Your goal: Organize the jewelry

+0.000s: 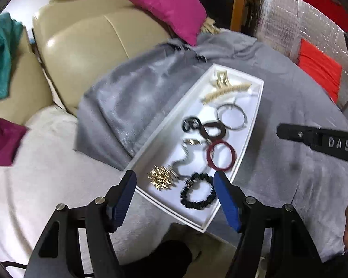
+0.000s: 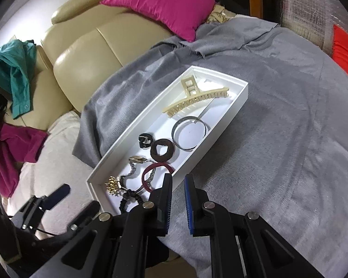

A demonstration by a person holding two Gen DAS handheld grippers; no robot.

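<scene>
White and shallow, the long tray (image 1: 252, 106) lies on a grey cloth (image 1: 290, 173) spread over the tabletop, and all the jewelry sits inside it. At its far end rests a cream claw clip (image 2: 197, 99), then a grey metal bangle (image 2: 189, 132), a dark brown hair tie (image 2: 162, 150) and a small black scrunchie (image 2: 144, 140) beside it. Nearer in lie a maroon hair tie (image 1: 221, 155), a silver watch (image 2: 136, 164) with a gold face, a spiky gold ornament (image 1: 161, 178) and a black ruffled scrunchie (image 1: 198, 193) at the near end.

The left tongs (image 1: 175, 185) stand wide apart above the tray's near end, blue pads (image 1: 227, 199) clear of everything, the black ruffled scrunchie showing between them with nothing pressed or gripped. The right tongs (image 2: 178, 191) are drawn nearly together with only a narrow slit between the pads, and nothing is caught in that slit; they hover over the grey cloth just beside the tray's near right rim, touching nothing that can be made out.

Behind the tabletop stands a beige leather sofa (image 2: 85, 53) with a magenta cushion (image 2: 160, 2) and a teal garment (image 2: 14, 69) thrown over it.
</scene>
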